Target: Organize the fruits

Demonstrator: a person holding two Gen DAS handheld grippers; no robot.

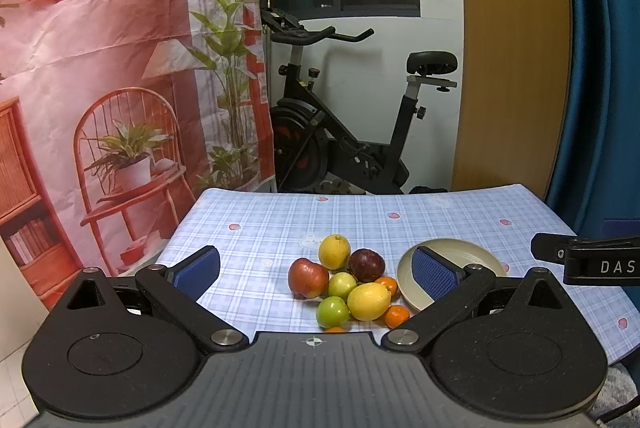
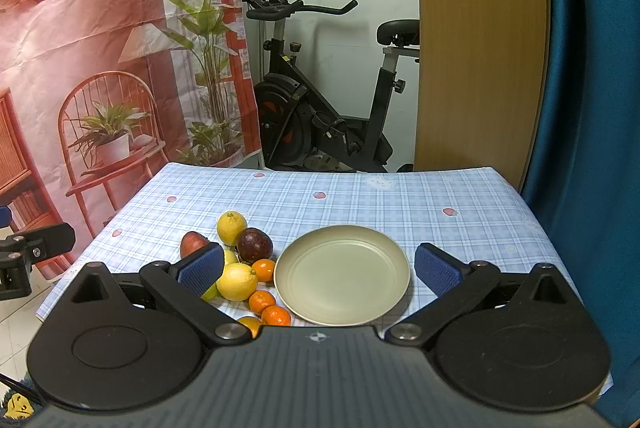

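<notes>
Both grippers hover over the near edge of a counter (image 2: pixel 400 203) covered in a blue checked cloth. The left gripper (image 1: pixel 316 272) has its fingers spread wide with nothing between them; the right gripper (image 2: pixel 318 266) is likewise spread wide and empty.

In the left wrist view a pile of fruit sits between the fingers: a red apple (image 1: pixel 308 278) at 9 o'clock of the pile, a yellow lemon (image 1: pixel 334 252) at 12 o'clock, a dark purple plum (image 1: pixel 366 265) beside it at 1 o'clock, a pale green fruit (image 1: pixel 342 286) in the middle, a larger lemon (image 1: pixel 369 301) at 5 o'clock, a green apple (image 1: pixel 333 312) at 7 o'clock, and small oranges (image 1: pixel 397 316) along the right edge. All touch their neighbours.

A beige plate (image 2: pixel 342 276) lies just beside the pile at its 3 o'clock, with nothing on it. In the right wrist view the plate sits between the fingers, and the left finger pad (image 2: pixel 200 268) hides part of the pile.

Beyond the counter stand an exercise bike (image 1: pixel 340 123), a printed backdrop (image 1: pixel 100 67) and a blue curtain (image 1: pixel 600 67).
</notes>
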